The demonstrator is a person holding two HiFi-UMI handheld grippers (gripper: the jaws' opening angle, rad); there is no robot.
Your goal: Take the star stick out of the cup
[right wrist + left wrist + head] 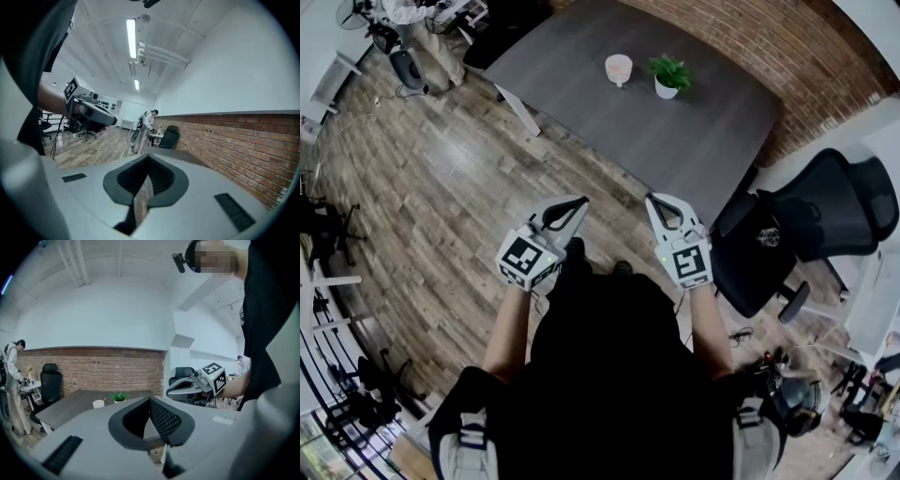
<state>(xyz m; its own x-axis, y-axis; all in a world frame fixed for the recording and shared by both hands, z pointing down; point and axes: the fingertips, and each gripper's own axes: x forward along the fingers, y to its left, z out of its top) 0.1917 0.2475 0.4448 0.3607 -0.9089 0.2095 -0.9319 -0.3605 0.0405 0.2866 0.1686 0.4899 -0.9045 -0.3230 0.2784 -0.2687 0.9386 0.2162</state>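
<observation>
A pale cup [619, 67] stands on the far part of the dark grey table [694, 131], well ahead of both grippers. It also shows small in the left gripper view, where the cup [98, 403] has a thin orange stick poking over its rim; the star itself is too small to make out. My left gripper [578, 202] and right gripper [654, 201] are held side by side above the wooden floor, short of the table. On both, the jaws meet at the tips with nothing between them, as in the left gripper [150, 400] and right gripper [149, 157] views.
A small green plant in a white pot [669, 77] stands just right of the cup. A black office chair [811, 220] sits by the table's right end, near the brick wall [787, 47]. A person [147, 123] stands far off by another desk.
</observation>
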